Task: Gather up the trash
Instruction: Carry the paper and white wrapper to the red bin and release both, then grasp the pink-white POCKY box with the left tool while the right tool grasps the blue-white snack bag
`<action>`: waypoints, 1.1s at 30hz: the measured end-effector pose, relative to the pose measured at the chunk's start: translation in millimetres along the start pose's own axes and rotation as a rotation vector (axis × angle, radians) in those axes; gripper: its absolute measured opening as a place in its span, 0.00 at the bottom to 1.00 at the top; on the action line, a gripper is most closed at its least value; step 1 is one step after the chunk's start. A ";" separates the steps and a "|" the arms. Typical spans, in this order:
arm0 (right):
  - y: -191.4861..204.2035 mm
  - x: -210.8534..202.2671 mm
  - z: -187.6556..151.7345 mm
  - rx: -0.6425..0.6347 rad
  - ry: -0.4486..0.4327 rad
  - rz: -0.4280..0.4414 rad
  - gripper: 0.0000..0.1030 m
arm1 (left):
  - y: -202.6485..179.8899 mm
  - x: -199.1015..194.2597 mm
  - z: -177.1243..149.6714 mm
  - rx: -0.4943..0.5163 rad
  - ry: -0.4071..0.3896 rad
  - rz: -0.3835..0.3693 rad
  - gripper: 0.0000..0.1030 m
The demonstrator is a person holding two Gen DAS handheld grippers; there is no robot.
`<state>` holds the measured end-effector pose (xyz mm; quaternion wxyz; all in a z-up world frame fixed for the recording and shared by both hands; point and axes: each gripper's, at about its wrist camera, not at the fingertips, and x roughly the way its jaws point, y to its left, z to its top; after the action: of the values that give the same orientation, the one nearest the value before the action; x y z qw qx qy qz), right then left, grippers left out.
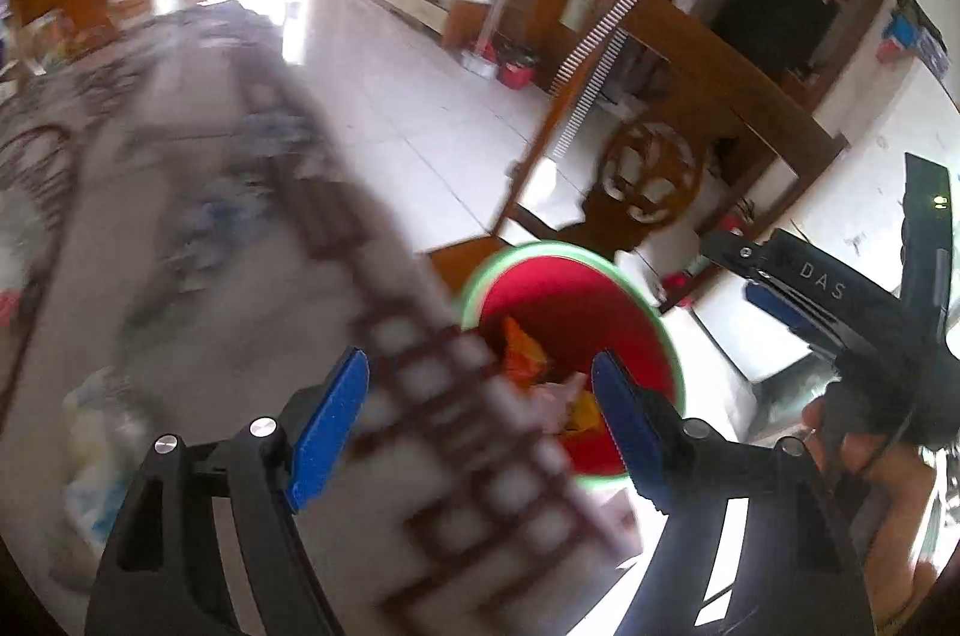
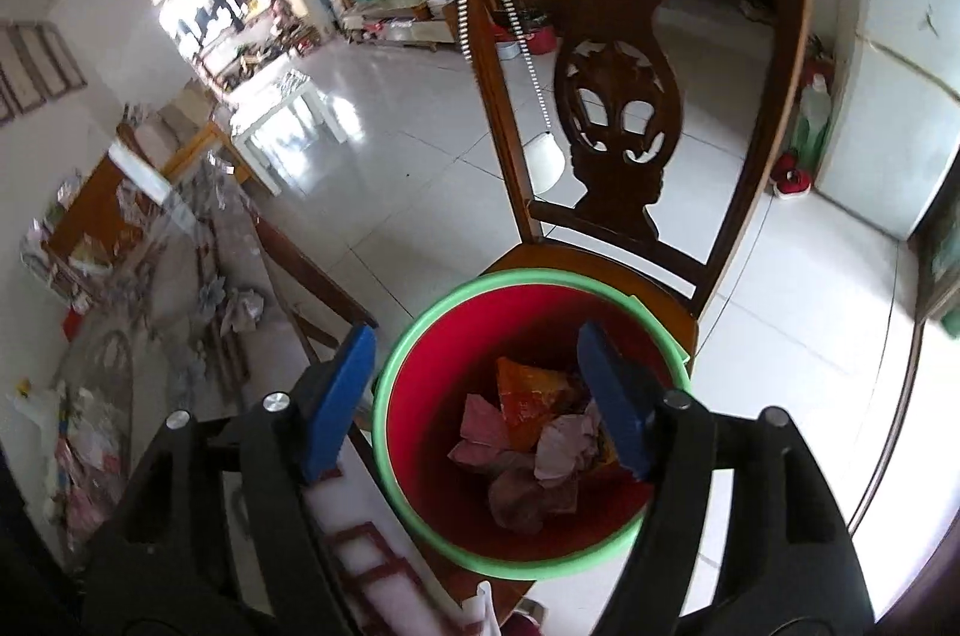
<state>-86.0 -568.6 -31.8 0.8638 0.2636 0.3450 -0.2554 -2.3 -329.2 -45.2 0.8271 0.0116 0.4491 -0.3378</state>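
Inside, crumpled pink and orange trash (image 2: 528, 432), red green-rimmed bucket (image 2: 420, 336), both tools wide.

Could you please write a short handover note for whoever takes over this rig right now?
Left tool: open, empty, over the table edge.
Right tool: open, empty, above the red bucket.
The bucket sits on the wooden chair and holds an orange wrapper and crumpled pink paper.
Done: some trash binned.
Left: crumpled paper and other litter on the table.
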 end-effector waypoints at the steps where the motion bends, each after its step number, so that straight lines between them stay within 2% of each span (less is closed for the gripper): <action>1: 5.4 1.1 -0.3 -0.022 0.006 -0.003 0.71 | 10.1 -7.2 -2.8 -0.011 -0.012 0.023 0.72; 5: 36.7 8.2 -6.1 -0.109 0.058 0.015 0.73 | 70.6 -44.7 -20.7 -0.073 -0.066 0.180 0.72; 8: 72.2 8.5 -11.8 -0.184 0.070 0.052 0.74 | 114.9 -69.6 -31.4 -0.110 -0.080 0.284 0.72; 11: 112.4 7.0 -22.3 -0.269 0.089 0.098 0.77 | 167.6 -99.5 -38.0 -0.134 -0.099 0.423 0.72; 13: 142.4 7.0 -32.0 -0.334 0.109 0.134 0.77 | 207.7 -122.6 -37.8 -0.181 -0.117 0.515 0.72; 15: 166.8 6.7 -39.8 -0.378 0.124 0.166 0.78 | 245.9 -146.8 -35.5 -0.276 -0.153 0.558 0.72; 17: 186.4 6.4 -47.3 -0.401 0.138 0.193 0.78 | 283.5 -167.4 -26.8 -0.365 -0.197 0.571 0.72; 22: 226.9 9.3 -68.8 -0.429 0.231 0.308 0.79 | 347.0 -154.0 -4.7 -0.410 -0.056 0.565 0.72; 24: 238.3 10.9 -78.2 -0.465 0.260 0.324 0.79 | 369.7 -143.2 -2.8 -0.455 0.006 0.518 0.72; 26: 243.7 14.8 -83.7 -0.494 0.280 0.313 0.79 | 385.9 -128.3 -3.5 -0.490 0.073 0.440 0.72; 29: 241.1 21.7 -84.8 -0.478 0.318 0.312 0.79 | 400.6 -109.8 -14.0 -0.543 0.117 0.349 0.72; 33: 238.9 29.0 -88.6 -0.441 0.362 0.318 0.79 | 409.8 -98.5 -29.2 -0.602 0.120 0.329 0.70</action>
<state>40.3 -345.7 -41.5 0.8539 0.1619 0.4944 0.0147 173.3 50.4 -105.2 0.8088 -0.1408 0.5687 -0.0508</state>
